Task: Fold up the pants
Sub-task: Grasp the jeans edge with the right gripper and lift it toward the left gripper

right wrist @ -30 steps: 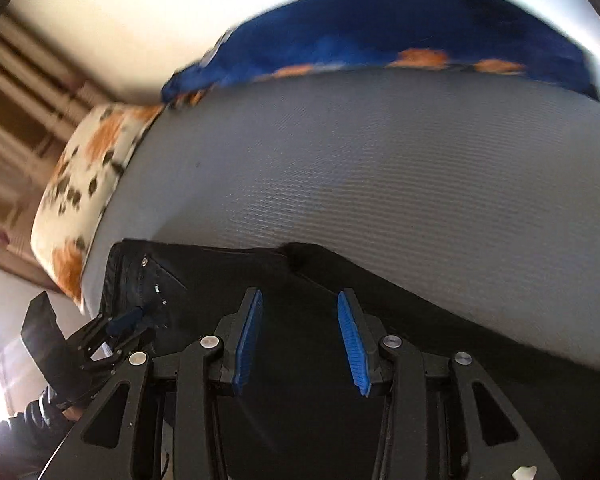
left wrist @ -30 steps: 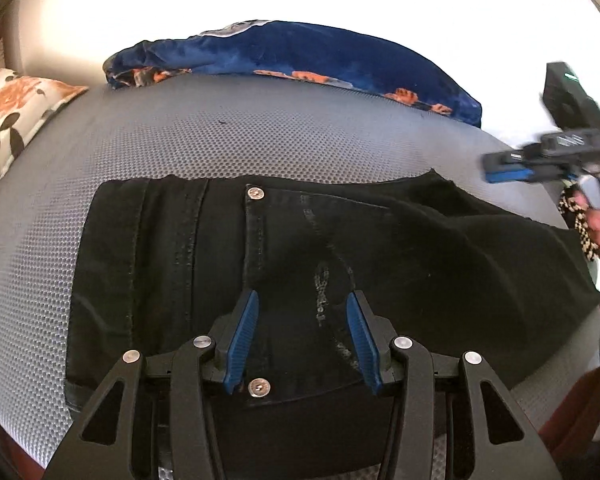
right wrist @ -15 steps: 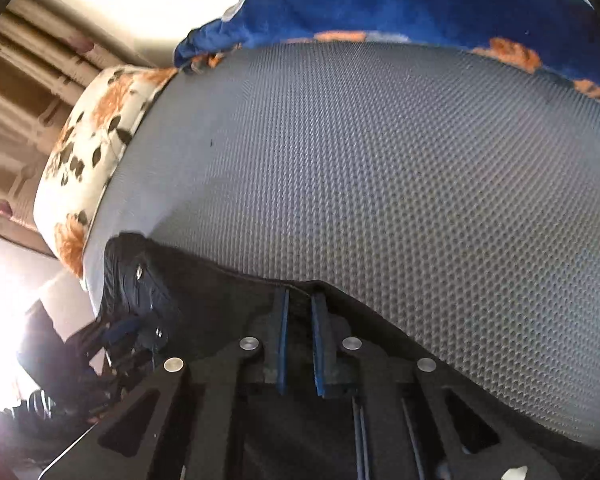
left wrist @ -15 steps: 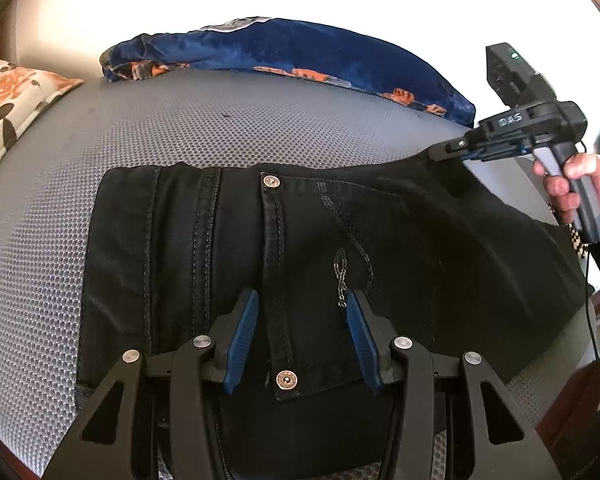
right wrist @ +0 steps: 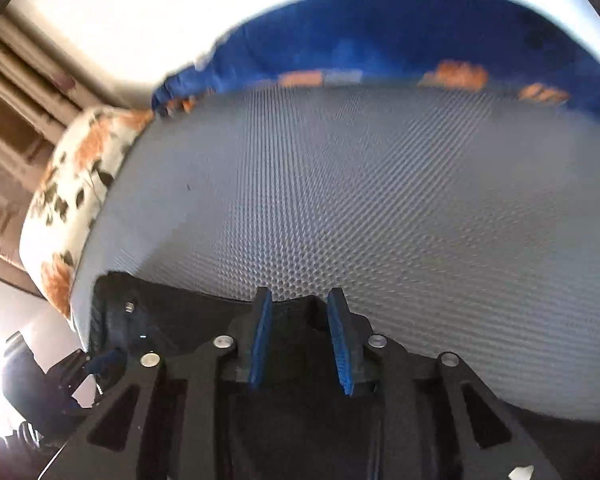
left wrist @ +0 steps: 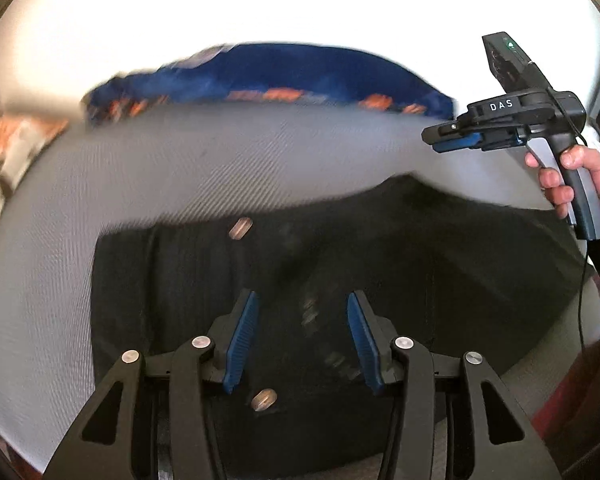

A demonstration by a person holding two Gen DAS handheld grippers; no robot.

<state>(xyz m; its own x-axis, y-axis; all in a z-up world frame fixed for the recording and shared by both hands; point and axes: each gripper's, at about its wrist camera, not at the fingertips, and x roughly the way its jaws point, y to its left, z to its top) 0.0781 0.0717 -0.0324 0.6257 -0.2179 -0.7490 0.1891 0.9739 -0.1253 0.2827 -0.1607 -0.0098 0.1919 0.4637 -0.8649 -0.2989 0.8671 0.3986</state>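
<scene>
The folded black denim pants (left wrist: 300,280) lie on the grey mesh mattress (right wrist: 360,200). Above the pants, both the left hand-held gripper (left wrist: 302,340) and the right hand-held gripper (right wrist: 298,336) have just been opening and grasp nothing.

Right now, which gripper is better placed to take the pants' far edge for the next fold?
Right, probably. The right gripper, jaws just reopened, sits over the pants' far edge, nothing gripped. The left gripper hovers open mid-cloth.

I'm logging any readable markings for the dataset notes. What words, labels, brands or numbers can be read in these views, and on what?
"DAS": white letters on the black body of the right gripper, left wrist view.
Pants: no readable text; rivets too blurred.
Right wrist view: none.
</scene>
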